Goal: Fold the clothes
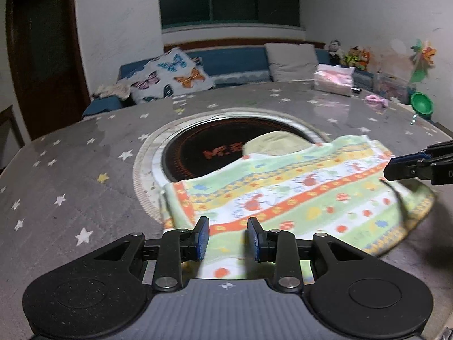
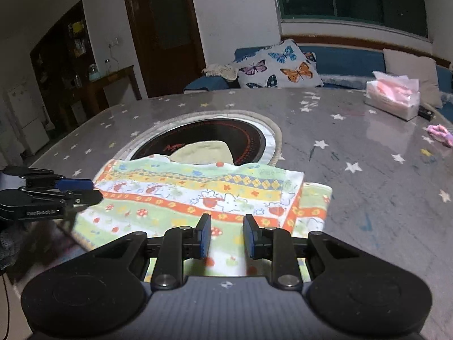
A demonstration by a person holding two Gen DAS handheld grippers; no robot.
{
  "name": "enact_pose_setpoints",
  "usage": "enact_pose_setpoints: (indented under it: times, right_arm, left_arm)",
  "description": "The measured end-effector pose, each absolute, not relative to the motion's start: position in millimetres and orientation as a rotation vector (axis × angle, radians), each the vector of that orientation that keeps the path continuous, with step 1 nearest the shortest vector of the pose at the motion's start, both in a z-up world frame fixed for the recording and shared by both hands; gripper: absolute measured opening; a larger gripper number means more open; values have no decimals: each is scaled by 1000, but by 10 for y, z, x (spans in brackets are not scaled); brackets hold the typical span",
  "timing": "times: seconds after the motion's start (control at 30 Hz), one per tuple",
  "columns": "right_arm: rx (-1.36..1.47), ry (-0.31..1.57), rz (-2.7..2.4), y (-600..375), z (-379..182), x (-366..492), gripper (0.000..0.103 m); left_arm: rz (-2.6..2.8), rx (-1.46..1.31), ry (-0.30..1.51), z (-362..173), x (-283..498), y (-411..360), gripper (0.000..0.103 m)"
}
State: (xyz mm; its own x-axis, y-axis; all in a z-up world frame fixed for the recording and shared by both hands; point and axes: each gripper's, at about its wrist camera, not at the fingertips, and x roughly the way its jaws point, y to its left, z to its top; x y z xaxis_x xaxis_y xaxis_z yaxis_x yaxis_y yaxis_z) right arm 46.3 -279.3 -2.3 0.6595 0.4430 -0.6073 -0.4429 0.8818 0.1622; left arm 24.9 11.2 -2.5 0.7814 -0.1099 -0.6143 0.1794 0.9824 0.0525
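Mid-fold: you are holding both grippers, left (image 1: 228, 239) and right (image 2: 227, 235), over the near edge of the cloth (image 2: 198, 195) lying on the table (image 2: 354, 147), jaws part-open and apparently gripping nothing. Next move likely calls for pinching an edge.

A star-printed grey tabletop (image 1: 70, 175) carried a patterned garment and household clutter.

A round black cooktop (image 1: 203, 144) with a pale ring sat sunk in the middle of the tabletop, and the striped, brightly patterned cloth (image 1: 297, 192) lay flat across its near edge, with a pale yellow-green piece (image 2: 203, 153) showing on the cooktop just beyond it. A tissue pack (image 2: 393, 99), a small dark object (image 2: 426, 112) beside it, a pink item (image 2: 440, 134) and a green bowl (image 1: 421, 103) lay well apart along the far side.
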Motion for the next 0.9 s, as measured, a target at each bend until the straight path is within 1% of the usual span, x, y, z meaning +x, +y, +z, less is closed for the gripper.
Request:
enact_pose_setpoints:
  times: [0.17,0.47,0.63,0.7,0.8,0.83,0.87,0.9]
  right_arm:
    - [28,729,449,-2871,-93,591,23]
    - [21,672,472,-2628,28,905,24]
    - [23,704,441,-2587,-92,1083,24]
    - [31,708,432,-2624,-138,1108,22]
    - [36,705,412,-2683,-126,1078,23]
    - [38,705,404,-2703,-122,1069,23]
    - [42,706,404,-2714,-130,1064,23]
    - [42,705,403,-2716,-130,1053,23]
  left_arm:
    - [-133,103,669,-38,303,243,33]
    - [-111,85,662,58,622,251,33]
    - [-73,99,687,-19,858,291,33]
    - [-51,107,693,-68,891,328,34]
    - [-51,81,701,-72,896,391,37]
    - [-45,75,703,-69,893,403,40]
    - [-36,69,704,-66,886,416,46]
    - [-27,65,704,-63,875,426,48]
